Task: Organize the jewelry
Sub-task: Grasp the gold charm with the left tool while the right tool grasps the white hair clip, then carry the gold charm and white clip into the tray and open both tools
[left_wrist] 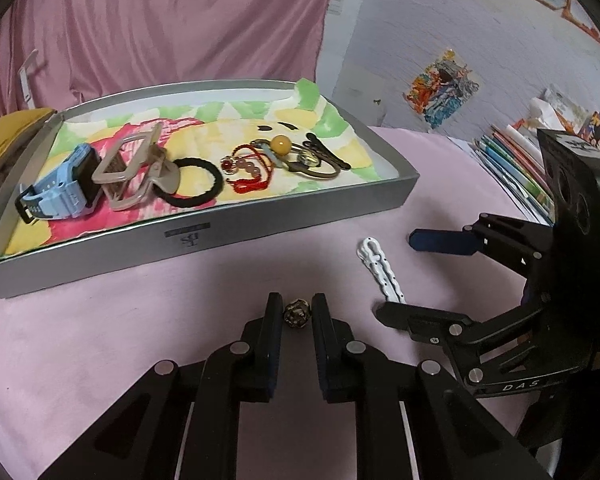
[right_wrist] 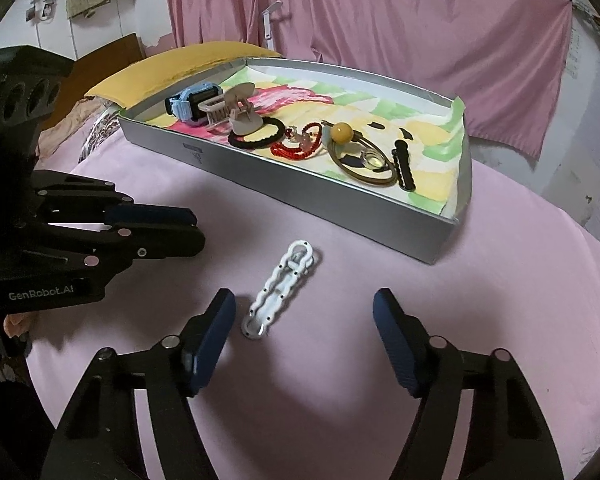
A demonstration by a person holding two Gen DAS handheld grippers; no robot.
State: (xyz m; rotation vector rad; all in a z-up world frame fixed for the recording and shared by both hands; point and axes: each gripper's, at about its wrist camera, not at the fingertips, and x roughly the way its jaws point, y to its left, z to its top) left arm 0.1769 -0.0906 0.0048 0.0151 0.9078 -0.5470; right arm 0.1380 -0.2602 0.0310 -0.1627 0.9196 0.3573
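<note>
The left gripper [left_wrist: 296,312] pinches a small knobbly brown bead [left_wrist: 296,313] between its fingertips. The right gripper [right_wrist: 305,307] stands open around a wavy white plastic hair clip [right_wrist: 283,286] lying flat on smooth pink cloth [right_wrist: 380,264], nearer its left finger.

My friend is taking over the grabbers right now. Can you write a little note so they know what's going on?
Left gripper: shut on a small brown bead, just above the pink cloth.
Right gripper: open, holding nothing; the white hair clip lies on the cloth between its fingers.
Done: blue watch, beige claw clip, black hair tie, red bracelet and other pieces are in the grey tray.
Left: put the bead in the tray, then grab the clip and add it too.
</note>
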